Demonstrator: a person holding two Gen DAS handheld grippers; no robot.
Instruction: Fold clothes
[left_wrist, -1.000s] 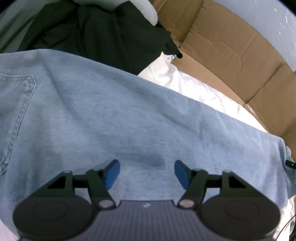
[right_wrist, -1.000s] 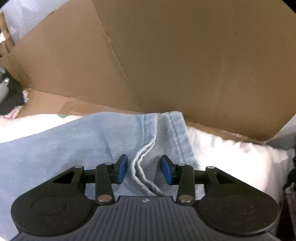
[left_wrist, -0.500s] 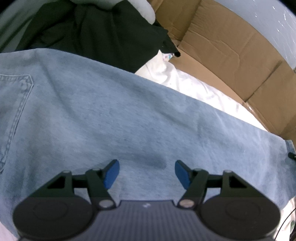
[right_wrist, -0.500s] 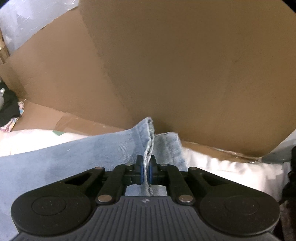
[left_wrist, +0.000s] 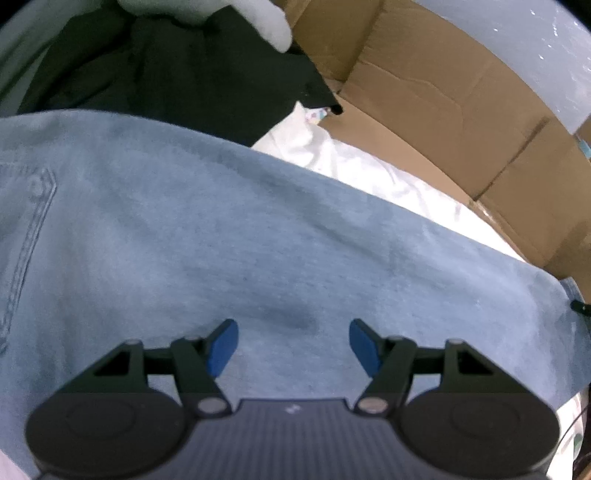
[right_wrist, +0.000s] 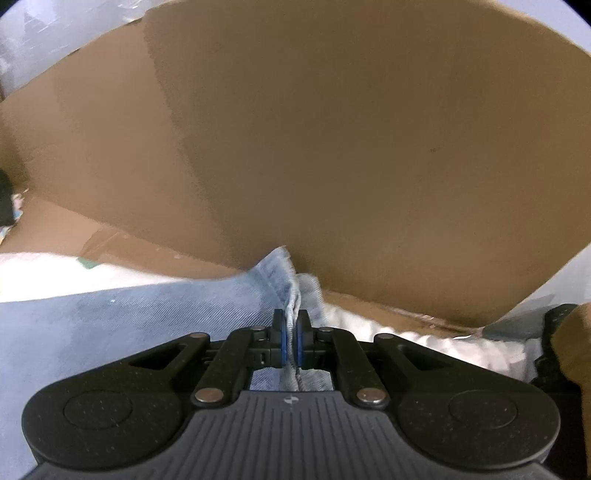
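Left wrist view: left gripper (left_wrist: 293, 341) hangs over the jeans (left_wrist: 258, 236), jaws spread wide, nothing between the blue pads, not touching cloth as far as I can tell. Denim fills the frame from 9 to 3 o'clock, spread flat on white bedding (left_wrist: 369, 166); pocket stitching (left_wrist: 35, 229) at 9 o'clock. Dark garment pile (left_wrist: 177, 70) at 11 to 12 o'clock, cardboard wall (left_wrist: 443, 96) from 1 to 3 o'clock.

Right wrist view: right gripper (right_wrist: 290, 341) is clamped fully on the hem end of the jeans (right_wrist: 284, 280), pads pinching the seam ridge, cloth bunched up just ahead at 12 o'clock. Rest of the denim runs off toward 9 o'clock. Cardboard (right_wrist: 351, 147) fills the upper frame, white bedding (right_wrist: 424, 339) at 3 o'clock.

Step, my read: leg end grabbed, first lengthwise fold about to start; task is early. Next move likely calls for the right hand to lift and carry the hem over toward the waist side, while the left either pins the mid-leg or takes a second hold so the fold line stays straight. Risk: single-point pinch lets the hem twist.
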